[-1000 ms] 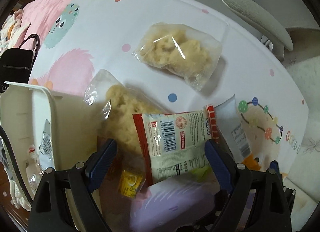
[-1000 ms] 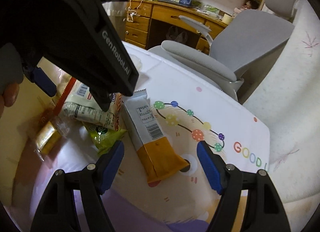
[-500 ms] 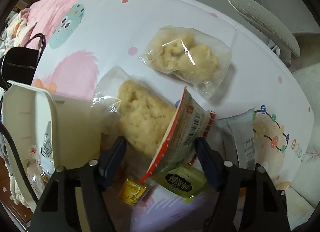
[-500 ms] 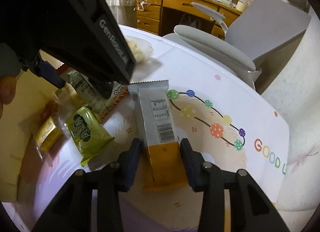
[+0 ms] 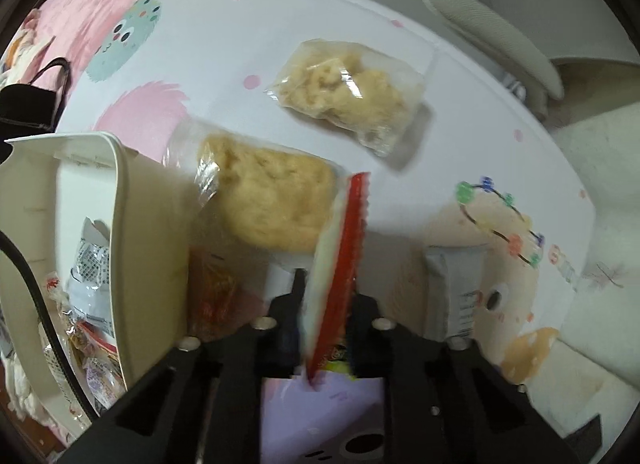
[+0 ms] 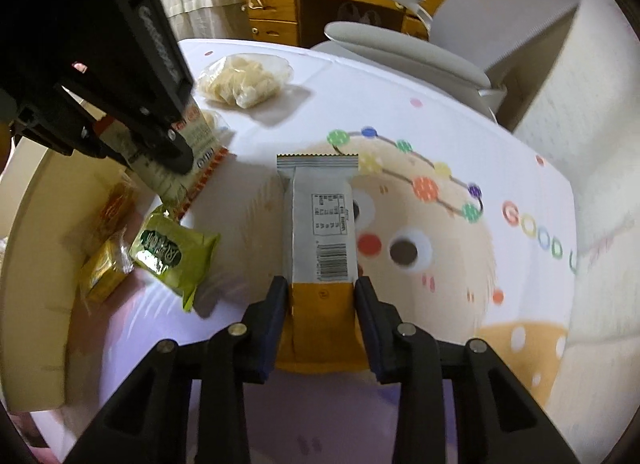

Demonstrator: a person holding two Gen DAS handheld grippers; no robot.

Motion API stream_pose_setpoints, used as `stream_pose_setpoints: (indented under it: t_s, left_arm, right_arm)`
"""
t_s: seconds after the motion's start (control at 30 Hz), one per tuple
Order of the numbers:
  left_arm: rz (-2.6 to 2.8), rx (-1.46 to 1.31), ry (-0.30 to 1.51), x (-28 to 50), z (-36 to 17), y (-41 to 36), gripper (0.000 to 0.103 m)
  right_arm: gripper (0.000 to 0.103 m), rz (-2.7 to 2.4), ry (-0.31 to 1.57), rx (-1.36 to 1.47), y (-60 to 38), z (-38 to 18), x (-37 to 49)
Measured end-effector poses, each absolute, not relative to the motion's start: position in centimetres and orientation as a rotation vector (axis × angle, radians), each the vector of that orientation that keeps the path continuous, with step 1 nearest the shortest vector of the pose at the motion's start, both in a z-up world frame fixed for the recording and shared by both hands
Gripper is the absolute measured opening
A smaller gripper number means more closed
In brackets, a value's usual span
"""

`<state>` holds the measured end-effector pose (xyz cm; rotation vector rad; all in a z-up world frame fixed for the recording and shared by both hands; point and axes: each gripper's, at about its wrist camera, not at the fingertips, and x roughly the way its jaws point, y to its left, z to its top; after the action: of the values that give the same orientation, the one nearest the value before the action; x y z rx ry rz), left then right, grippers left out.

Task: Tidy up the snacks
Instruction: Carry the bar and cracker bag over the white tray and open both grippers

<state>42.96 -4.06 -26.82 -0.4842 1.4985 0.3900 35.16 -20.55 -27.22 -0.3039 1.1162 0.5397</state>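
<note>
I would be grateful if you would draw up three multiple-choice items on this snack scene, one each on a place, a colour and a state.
1. Where does the green snack packet lie?
A. inside the white bin
B. on the tablecloth, left of the grey-and-orange bar packet
C. on the chair

2. What colour is the end of the bar packet between the right hand-held gripper's fingers?
A. orange
B. blue
C. pink

3. What is the state of the left hand-held gripper?
A. open over bare cloth
B. shut on a clear bag of pastry
C. shut on the red-edged packet

Answers: 1 B, the right wrist view shows it on the cloth beside the bar. 2 A, the gripped end is orange. 3 C, the packet stands edge-on between the closed fingers.
</note>
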Motion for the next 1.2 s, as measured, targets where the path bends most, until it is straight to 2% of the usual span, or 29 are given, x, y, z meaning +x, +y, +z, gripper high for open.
stream_pose_setpoints:
  t_s: [0.3,0.7,1.2]
  left_arm:
    - [0.343,-0.5,1.448,40.1,-23.1,-5.2,0.01]
    - [0.29,-0.51,1.35,33.7,-16.8,-5.7,0.01]
    - [0.302,-0.496,1.324,21.8,-14.3,-5.3,0.01]
  right_arm:
    - [0.033,0.52,1.16,-0.229,-22.8,-25.6,32.0]
    - [0.033,0.52,1.12,-0.166,-24.7,-21.9,27.2]
    - [0.033,0.561,1.059,-0.117,-26.0,-17.9,19.9]
